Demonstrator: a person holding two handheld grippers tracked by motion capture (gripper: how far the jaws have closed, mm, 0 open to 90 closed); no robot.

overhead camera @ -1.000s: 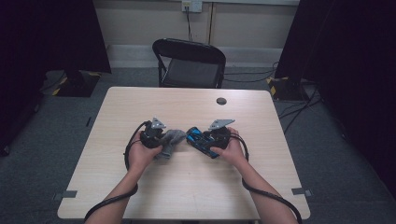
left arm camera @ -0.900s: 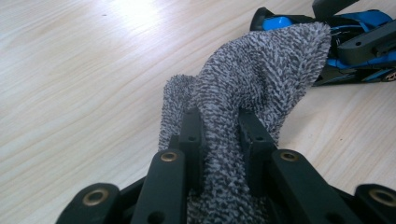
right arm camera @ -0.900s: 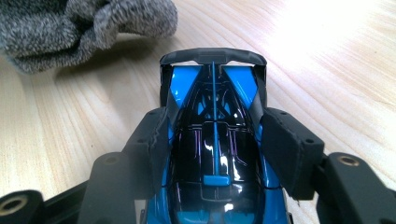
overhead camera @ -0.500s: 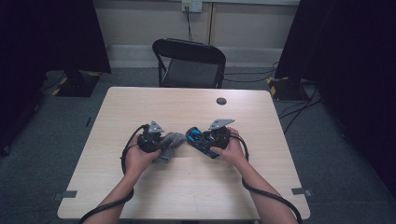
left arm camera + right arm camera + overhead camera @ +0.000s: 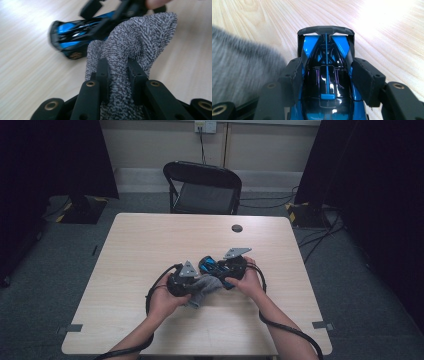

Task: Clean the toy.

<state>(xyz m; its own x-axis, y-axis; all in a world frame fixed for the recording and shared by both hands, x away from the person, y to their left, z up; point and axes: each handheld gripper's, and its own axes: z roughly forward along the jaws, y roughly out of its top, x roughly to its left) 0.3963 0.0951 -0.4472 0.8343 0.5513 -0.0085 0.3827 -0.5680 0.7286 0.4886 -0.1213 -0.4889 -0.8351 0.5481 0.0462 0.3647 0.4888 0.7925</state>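
- Left tongs (image 5: 117, 75) pinch a fold of the grey-and-white flecked knit cloth (image 5: 132, 45); both jaws bite into the fabric, lower centre of the left gripper view.
- Right tongs (image 5: 327, 80) clamp the glossy blue-and-black toy race car (image 5: 327, 82) by its flanks, one pad on each side, bottom centre of the right gripper view.
- High view: car (image 5: 212, 266) and cloth (image 5: 202, 287) sit together at centre frame, on the pale wood-grain surface (image 5: 150, 240), between both hands.
- Progress, my read: looks like wiping the car with the cloth. Grips are set and the cloth is just beside the bodywork; can't tell how much is wiped.
- Materials: cloth is soft, nubby terry-like knit and drapes limply; car is hard shiny plastic with a dark arched rear wing (image 5: 325, 30); surface is smooth laminate.
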